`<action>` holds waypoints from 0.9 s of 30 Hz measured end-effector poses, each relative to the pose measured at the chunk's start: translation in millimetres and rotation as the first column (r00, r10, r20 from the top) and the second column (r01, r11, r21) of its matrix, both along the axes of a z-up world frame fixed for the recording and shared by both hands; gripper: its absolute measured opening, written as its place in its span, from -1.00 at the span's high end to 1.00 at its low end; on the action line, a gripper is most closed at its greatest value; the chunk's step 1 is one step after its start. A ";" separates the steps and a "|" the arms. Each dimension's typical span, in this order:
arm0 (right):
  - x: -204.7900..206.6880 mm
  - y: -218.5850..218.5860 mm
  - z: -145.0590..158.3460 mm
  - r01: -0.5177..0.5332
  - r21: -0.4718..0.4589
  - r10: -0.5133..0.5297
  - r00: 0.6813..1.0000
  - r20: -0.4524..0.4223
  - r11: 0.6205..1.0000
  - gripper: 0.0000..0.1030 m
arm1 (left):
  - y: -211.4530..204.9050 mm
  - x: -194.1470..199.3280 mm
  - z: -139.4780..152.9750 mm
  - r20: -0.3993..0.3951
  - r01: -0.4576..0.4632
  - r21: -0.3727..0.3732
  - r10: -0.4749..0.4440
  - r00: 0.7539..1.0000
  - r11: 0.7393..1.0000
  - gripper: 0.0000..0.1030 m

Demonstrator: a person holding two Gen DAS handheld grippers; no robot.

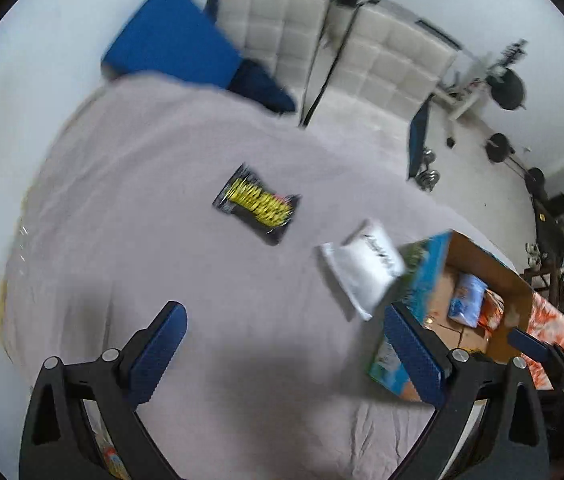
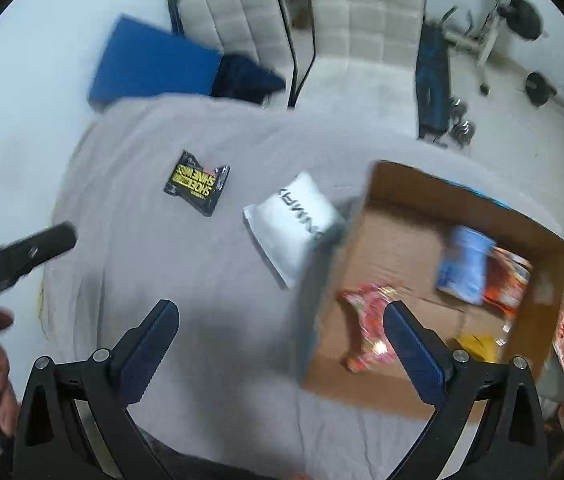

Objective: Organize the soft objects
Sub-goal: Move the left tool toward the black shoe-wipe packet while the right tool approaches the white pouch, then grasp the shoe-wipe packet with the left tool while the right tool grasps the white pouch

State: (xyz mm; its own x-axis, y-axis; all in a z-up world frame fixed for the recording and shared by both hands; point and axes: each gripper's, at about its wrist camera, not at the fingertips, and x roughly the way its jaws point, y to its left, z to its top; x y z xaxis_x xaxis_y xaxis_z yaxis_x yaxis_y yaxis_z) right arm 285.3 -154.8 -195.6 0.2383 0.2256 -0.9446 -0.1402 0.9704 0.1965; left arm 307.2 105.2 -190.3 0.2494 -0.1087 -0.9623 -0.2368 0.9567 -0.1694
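Grippers, left (image 1: pixel 282 354) and right (image 2: pixel 280 346), both spread wide, holding nothing. White pouch (image 2: pixel 294 226) ahead on bed (image 2: pixel 202 280), touching cardboard box (image 2: pixel 402 394); black-yellow packet (image 2: pixel 197 182) farther left.

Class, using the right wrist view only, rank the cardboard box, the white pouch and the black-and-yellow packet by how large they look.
1. Cardboard box, clearly largest.
2. White pouch.
3. Black-and-yellow packet, though it lies farther from the camera, so its true size against the pouch is unsure.
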 end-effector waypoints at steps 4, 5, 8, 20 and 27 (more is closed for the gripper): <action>67.7 49.8 -53.6 -0.011 -0.036 0.005 0.988 -0.155 0.999 -1.00 | 39.6 35.1 -48.0 -0.090 -0.068 -0.092 0.060 0.994 0.993 -0.96; 86.1 56.2 -71.2 0.017 -0.035 -0.023 0.979 -0.205 0.999 -1.00 | 47.2 43.8 -60.7 -0.112 -0.083 -0.108 0.071 0.991 0.991 -0.96; 130.1 65.3 -117.6 0.124 -0.023 -0.125 0.943 -0.309 0.992 -1.00 | 60.5 65.4 -91.9 -0.172 -0.101 -0.136 0.077 0.982 0.986 -0.96; 182.8 79.3 -224.8 0.417 -0.174 -0.450 0.794 -0.408 0.892 -1.00 | 75.4 134.4 -194.1 -0.411 -0.223 -0.246 0.107 0.906 0.943 -0.96; 188.8 89.3 -232.6 0.457 -0.171 -0.484 0.772 -0.412 0.873 -1.00 | 67.4 155.6 -234.3 -0.517 -0.330 -0.245 0.165 0.840 0.912 -0.96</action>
